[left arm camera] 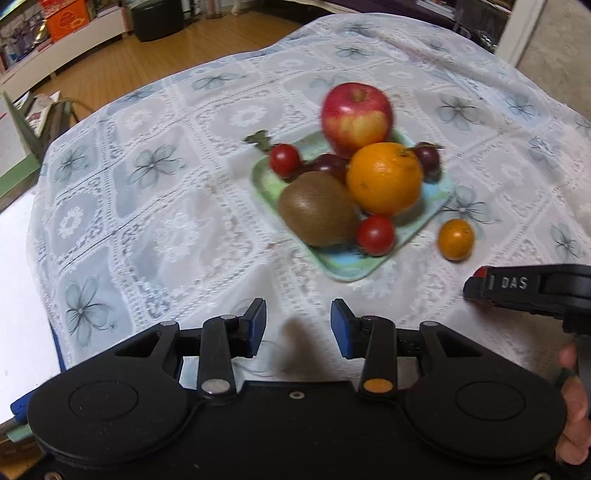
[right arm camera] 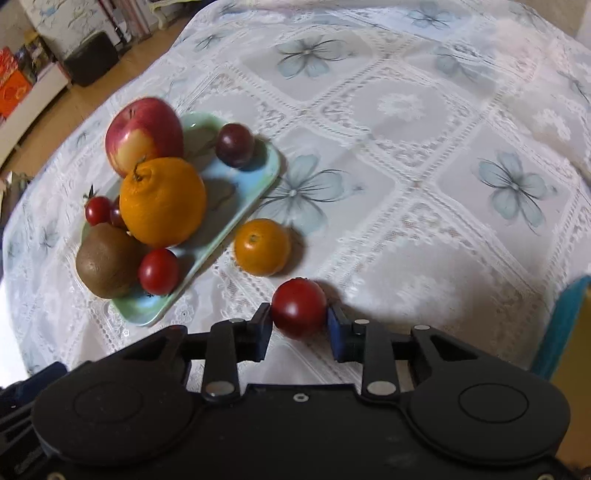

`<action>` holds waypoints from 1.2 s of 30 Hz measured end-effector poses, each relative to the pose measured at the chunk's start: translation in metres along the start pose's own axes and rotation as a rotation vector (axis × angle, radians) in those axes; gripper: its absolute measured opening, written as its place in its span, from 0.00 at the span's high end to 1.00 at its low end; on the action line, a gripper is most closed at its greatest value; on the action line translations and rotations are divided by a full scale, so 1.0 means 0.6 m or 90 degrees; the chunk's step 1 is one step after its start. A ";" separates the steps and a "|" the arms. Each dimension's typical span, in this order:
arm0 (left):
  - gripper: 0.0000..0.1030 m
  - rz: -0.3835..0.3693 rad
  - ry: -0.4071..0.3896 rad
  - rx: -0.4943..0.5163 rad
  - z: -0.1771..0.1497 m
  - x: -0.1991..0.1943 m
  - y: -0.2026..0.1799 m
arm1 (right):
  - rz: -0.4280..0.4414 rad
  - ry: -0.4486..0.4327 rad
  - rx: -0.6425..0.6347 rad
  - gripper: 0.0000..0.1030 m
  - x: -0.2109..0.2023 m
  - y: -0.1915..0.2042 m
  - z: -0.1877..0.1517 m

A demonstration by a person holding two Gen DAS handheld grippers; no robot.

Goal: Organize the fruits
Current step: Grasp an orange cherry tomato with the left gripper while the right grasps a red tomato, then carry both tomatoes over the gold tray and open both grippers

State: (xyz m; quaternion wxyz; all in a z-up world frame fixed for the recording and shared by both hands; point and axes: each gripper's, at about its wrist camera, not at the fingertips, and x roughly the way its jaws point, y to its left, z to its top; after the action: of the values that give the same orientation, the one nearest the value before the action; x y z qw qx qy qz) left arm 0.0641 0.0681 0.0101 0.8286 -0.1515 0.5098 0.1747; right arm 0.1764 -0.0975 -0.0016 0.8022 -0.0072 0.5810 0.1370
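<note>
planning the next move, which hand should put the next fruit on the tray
Right. The right gripper already has a tomato clamped between its fingers, close to the tray. The left gripper is open and empty, farther back; it could take the small orange on the cloth later.

A white lace cloth with pale blue flower prints covers the table, whose bare white edge shows at the left. Beyond lies a wooden floor. A dark, boxy stool stands on it beside a low white shelf carrying orange boxes. Books stand upright near the far wall. A pale wall rises at the right. The light is soft and indoor.
</note>
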 end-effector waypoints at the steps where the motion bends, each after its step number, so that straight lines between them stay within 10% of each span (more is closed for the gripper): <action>1: 0.52 -0.007 -0.001 0.005 0.004 -0.002 -0.009 | 0.003 -0.004 0.005 0.70 -0.010 -0.009 -0.002; 13: 0.52 -0.104 0.001 0.088 0.058 0.028 -0.175 | -0.020 -0.069 0.076 0.70 -0.138 -0.159 -0.063; 30: 0.48 0.028 -0.011 0.160 0.059 0.090 -0.264 | -0.053 -0.104 0.097 0.69 -0.155 -0.259 -0.106; 36: 0.77 0.050 -0.029 0.160 0.064 0.086 -0.270 | -0.056 -0.109 0.123 0.69 -0.169 -0.301 -0.107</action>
State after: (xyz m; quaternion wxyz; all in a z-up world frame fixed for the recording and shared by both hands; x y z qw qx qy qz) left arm 0.1878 -0.0530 -0.0080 0.8447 -0.0220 0.5146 0.1452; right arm 0.1288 -0.3039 0.0458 0.8509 0.0565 0.5203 0.0452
